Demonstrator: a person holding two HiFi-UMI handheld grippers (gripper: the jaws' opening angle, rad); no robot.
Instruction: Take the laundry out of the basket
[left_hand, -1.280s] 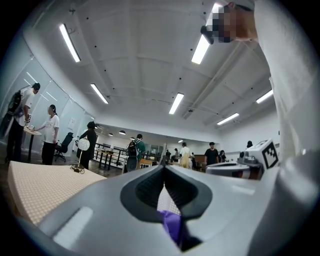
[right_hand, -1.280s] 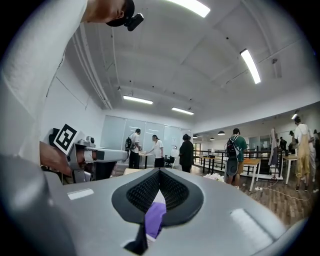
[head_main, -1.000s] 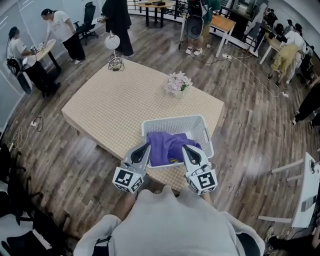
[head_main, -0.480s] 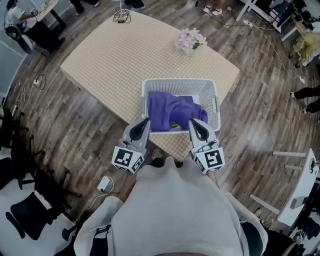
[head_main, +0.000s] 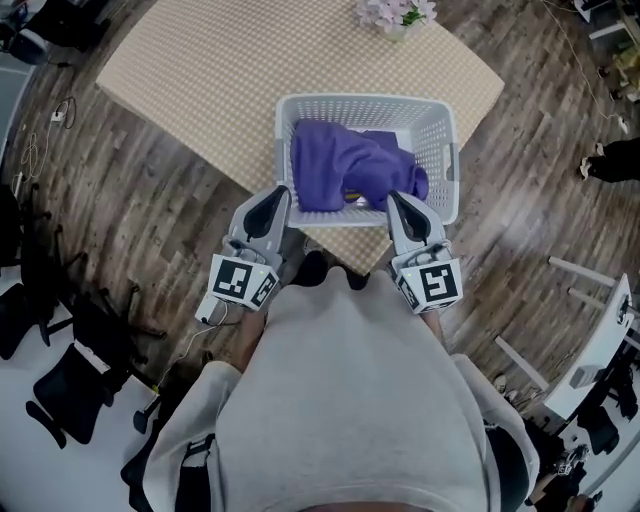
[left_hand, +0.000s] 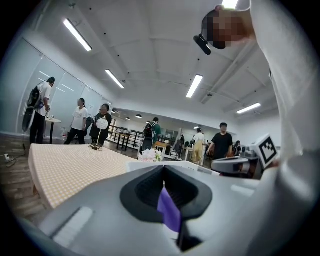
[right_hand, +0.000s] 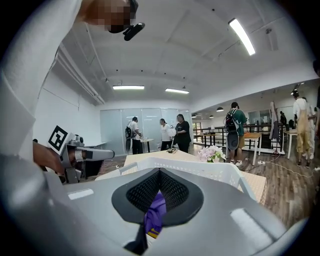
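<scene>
A white slatted basket stands at the near corner of the checked table, with crumpled purple laundry inside it. Both grippers hover side by side at the basket's near rim. My left gripper is shut, its tip beside the cloth's left end. My right gripper is shut, its tip just at the cloth's right end. In the left gripper view only a purple strip of laundry shows through the closed jaws' slit. The right gripper view shows the same laundry and the basket rim. Neither gripper holds anything.
A small bunch of pale flowers stands on the table beyond the basket. Wooden floor surrounds the table, with dark chairs at the left and white table legs at the right. Several people stand far across the room.
The head view has tipped further down and nearer, so the basket sits higher in frame. Both grippers keep their place at the near rim, still shut.
</scene>
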